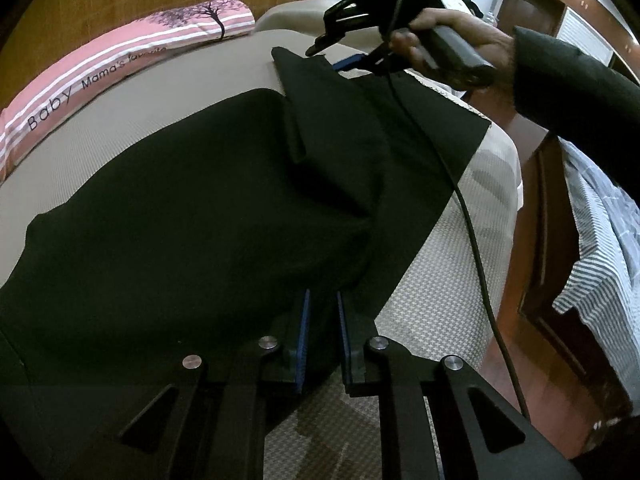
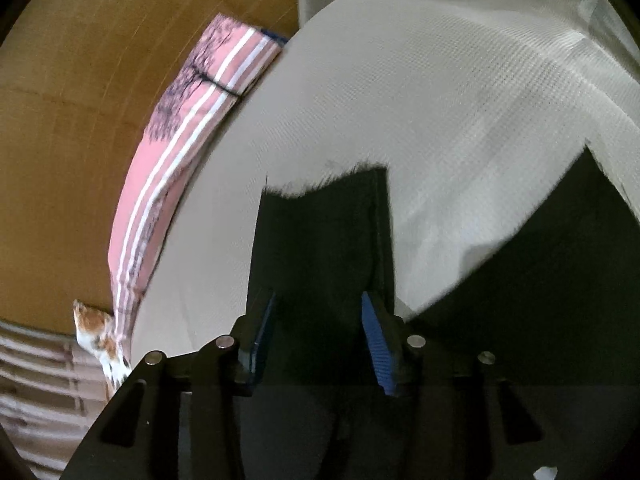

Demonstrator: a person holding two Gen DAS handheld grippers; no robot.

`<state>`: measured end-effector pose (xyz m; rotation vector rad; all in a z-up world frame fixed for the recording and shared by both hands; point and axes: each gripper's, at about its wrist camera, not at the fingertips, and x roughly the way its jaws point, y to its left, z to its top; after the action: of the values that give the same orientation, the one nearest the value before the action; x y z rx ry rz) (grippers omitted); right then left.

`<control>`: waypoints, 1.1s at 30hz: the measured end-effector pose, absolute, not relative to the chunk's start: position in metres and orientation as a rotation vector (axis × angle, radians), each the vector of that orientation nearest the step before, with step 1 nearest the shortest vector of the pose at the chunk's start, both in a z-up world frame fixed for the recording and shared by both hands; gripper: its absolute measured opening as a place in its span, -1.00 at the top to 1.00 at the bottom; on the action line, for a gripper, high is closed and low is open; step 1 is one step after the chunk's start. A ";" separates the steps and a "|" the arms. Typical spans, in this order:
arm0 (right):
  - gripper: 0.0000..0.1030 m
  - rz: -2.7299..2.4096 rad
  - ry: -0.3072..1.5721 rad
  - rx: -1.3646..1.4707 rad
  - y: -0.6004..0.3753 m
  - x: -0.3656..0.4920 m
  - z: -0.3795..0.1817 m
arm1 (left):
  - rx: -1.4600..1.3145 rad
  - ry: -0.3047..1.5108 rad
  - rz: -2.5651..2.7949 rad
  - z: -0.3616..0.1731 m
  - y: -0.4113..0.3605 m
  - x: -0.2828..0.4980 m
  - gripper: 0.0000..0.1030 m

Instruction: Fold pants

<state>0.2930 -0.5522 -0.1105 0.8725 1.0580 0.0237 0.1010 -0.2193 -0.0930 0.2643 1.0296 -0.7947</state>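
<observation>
Pants (image 1: 180, 216) lie spread across my bed (image 1: 432, 320). My left gripper (image 1: 322, 312) is clamped on their near edge; my right gripper (image 2: 318, 320) straddles a leg end at the far edge, jaws apart.

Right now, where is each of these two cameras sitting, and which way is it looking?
Left wrist: sits on the left gripper, looking down along its blue-padded fingers at the black pants on the bed; the person's right hand and sleeve show, holding the right gripper.
Right wrist: sits on the right gripper, looking down at a pant leg's end.
Both share the pants, the bed and the pink pillow.
</observation>
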 end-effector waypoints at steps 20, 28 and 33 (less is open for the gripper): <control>0.89 0.167 0.929 0.811 -0.499 0.336 0.012 | 0.176 1.015 -0.785 -0.082 -0.210 0.104 0.84; 0.89 0.352 0.771 0.746 -0.448 0.332 0.100 | 0.073 0.950 -0.740 -0.057 -0.195 0.114 0.86; 0.89 0.310 0.716 0.718 -0.465 0.314 0.122 | 0.100 0.927 -0.735 -0.053 -0.202 0.113 0.86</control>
<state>0.3140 -0.4646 0.1218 0.7176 0.7158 0.3102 0.1134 -0.2024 -0.0526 0.1005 0.9269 -0.7348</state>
